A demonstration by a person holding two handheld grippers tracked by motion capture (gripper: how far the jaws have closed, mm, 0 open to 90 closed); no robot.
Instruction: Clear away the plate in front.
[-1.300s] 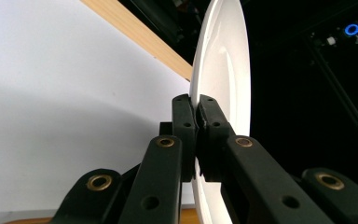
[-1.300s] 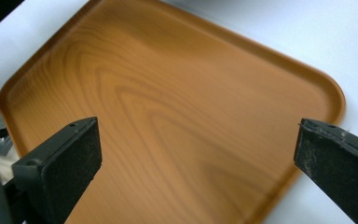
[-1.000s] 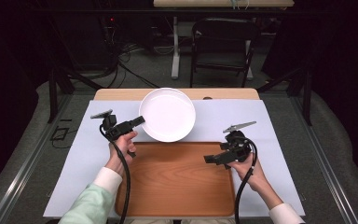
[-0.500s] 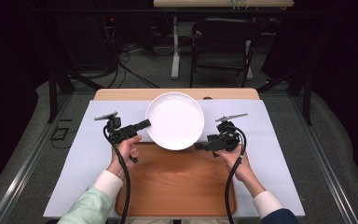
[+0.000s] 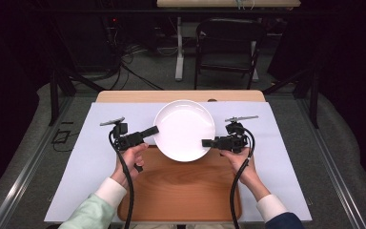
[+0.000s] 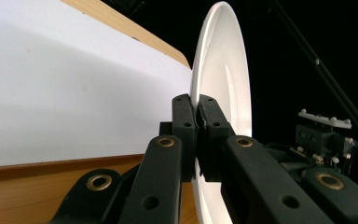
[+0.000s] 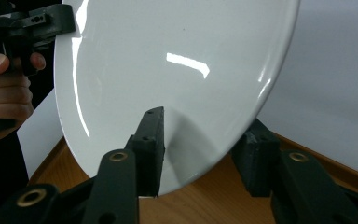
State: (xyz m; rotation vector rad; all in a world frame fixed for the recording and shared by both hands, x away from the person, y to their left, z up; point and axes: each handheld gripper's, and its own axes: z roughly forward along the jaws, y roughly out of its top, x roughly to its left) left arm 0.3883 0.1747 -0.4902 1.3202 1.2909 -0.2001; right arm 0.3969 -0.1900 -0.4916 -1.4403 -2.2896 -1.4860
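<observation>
A white plate (image 5: pixel 184 129) hangs between both grippers, over the far edge of a wooden tray (image 5: pixel 181 191). My left gripper (image 5: pixel 155 130) is shut on its left rim; in the left gripper view the jaws (image 6: pixel 196 121) pinch the edge of the plate (image 6: pixel 223 84). My right gripper (image 5: pixel 205 142) has just been closing around the right rim. In the right gripper view one finger (image 7: pixel 151 135) lies over the face of the plate (image 7: pixel 177 70), the other finger (image 7: pixel 256 154) stands behind it with a gap, so the pads do not press.
A white sheet (image 5: pixel 95 157) covers the wooden table (image 5: pixel 124 96). The tray lies on it in front of the person. Beyond the table stand a black chair (image 5: pixel 228 43) and cables on the dark floor.
The plate has moved right and nearer, carried by the left gripper. The right gripper came in leftward to the plate's right rim and its jaws narrowed around it.
</observation>
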